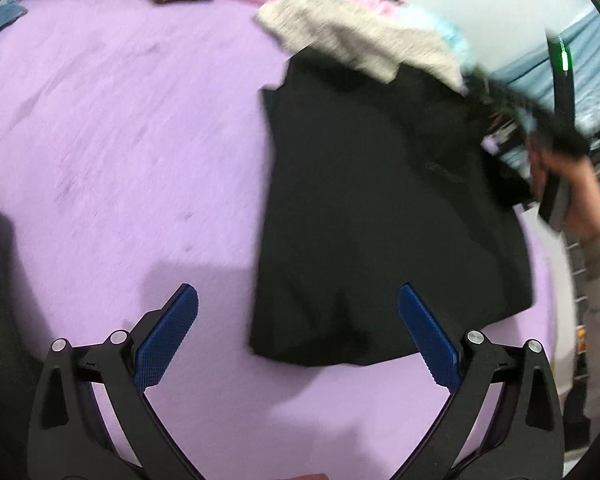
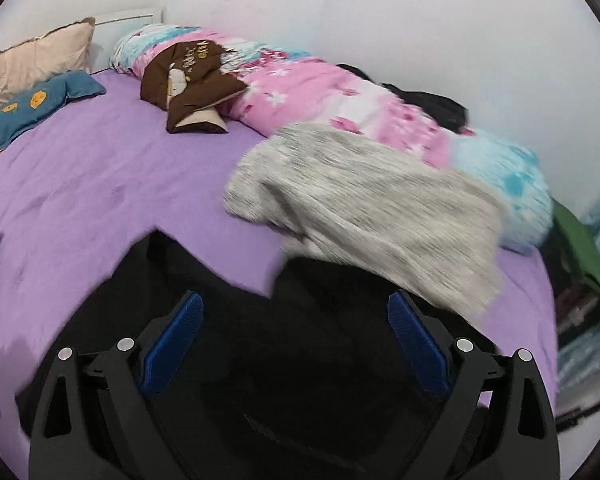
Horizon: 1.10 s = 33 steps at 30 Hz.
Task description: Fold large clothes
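Note:
A large black garment (image 1: 380,200) lies spread on the purple bed sheet (image 1: 120,140), right of centre in the left wrist view. My left gripper (image 1: 298,300) hangs open just above the sheet at the garment's near left edge, nothing between its blue pads (image 1: 168,340). In the right wrist view the black garment (image 2: 300,340) fills the foreground under my right gripper (image 2: 296,312), which is open and empty above it. A grey knitted garment (image 2: 372,216) overlaps the black one's far edge. A hand (image 1: 572,200) holds the right gripper's handle at the right edge.
A pink and blue floral duvet (image 2: 320,88) runs along the wall, with a brown cushion (image 2: 188,76) on it. A blue pillow (image 2: 32,104) and a beige pillow (image 2: 40,60) lie at the head of the bed. Dark and green clothes (image 2: 580,264) hang at the right.

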Available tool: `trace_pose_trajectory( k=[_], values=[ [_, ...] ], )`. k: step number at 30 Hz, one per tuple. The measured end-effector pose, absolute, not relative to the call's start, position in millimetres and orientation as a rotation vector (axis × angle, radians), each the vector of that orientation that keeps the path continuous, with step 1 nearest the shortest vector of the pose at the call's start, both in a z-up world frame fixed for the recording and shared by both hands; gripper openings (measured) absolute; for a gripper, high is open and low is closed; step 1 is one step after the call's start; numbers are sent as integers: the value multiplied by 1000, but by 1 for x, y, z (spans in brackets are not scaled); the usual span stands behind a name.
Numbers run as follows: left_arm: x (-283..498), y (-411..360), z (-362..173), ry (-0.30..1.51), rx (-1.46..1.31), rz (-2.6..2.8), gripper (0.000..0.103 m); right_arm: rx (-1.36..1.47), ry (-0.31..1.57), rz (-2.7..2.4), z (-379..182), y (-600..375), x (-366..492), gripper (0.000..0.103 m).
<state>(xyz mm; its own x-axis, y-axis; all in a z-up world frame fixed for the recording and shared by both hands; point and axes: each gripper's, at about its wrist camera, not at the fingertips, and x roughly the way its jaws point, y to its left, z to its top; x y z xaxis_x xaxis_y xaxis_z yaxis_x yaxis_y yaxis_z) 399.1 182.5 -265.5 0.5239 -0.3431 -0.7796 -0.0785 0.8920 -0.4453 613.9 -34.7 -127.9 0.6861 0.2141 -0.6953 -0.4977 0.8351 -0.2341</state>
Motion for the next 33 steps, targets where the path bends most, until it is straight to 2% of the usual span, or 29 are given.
trace_pose_trajectory(
  k=[7, 14, 23, 33],
  values=[
    [421, 140, -242, 932, -486, -325, 96, -286, 782, 390, -127, -143, 567, 92],
    [446, 102, -267, 1021, -397, -318, 96, -243, 879, 365, -176, -188, 538, 92],
    [451, 96, -279, 1044, -386, -303, 96, -235, 899, 265, -210, -220, 573, 93],
    [453, 102, -289, 1069, -379, -269, 96, -170, 914, 116, -228, -255, 653, 93]
  ],
)
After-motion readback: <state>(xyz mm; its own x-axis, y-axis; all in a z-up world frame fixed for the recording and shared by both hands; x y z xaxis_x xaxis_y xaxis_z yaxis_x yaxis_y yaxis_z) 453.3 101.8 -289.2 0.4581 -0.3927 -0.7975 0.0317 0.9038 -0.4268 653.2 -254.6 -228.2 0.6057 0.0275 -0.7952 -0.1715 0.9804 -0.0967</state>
